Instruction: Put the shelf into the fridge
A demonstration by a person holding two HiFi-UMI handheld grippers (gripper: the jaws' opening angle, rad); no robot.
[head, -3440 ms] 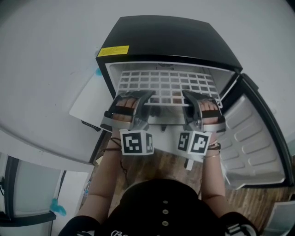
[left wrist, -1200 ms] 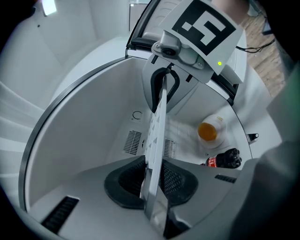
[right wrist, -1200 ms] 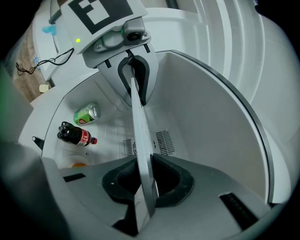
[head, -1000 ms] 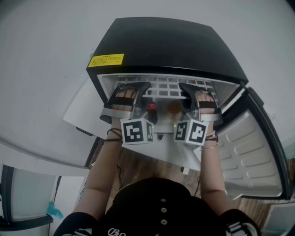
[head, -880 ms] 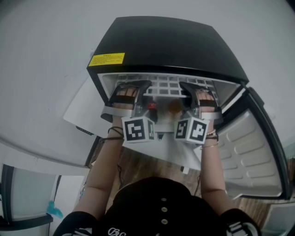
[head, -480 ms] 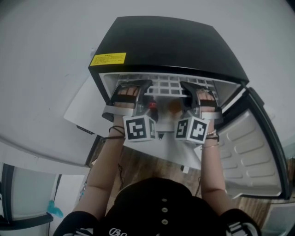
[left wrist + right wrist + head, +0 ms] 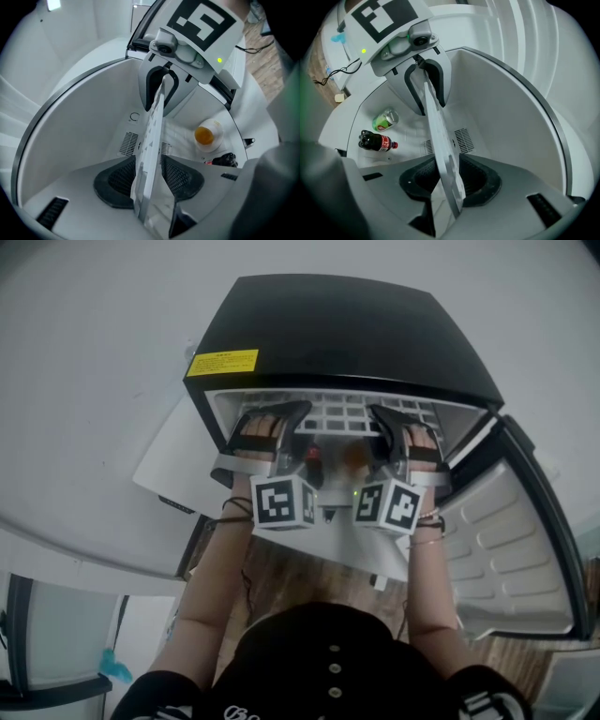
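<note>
A dark bottle (image 7: 375,141) with a red label lies near a green can (image 7: 385,120). A white cup (image 7: 206,136) holds something orange.

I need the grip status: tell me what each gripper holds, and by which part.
Nothing is gripped. The left gripper and right gripper have just been opening their jaws; the shelf edge stands loose between each pair.

Plain pale wall (image 7: 84,315), wood-plank floor (image 7: 291,579) (brown, partly hidden), even soft light
</note>
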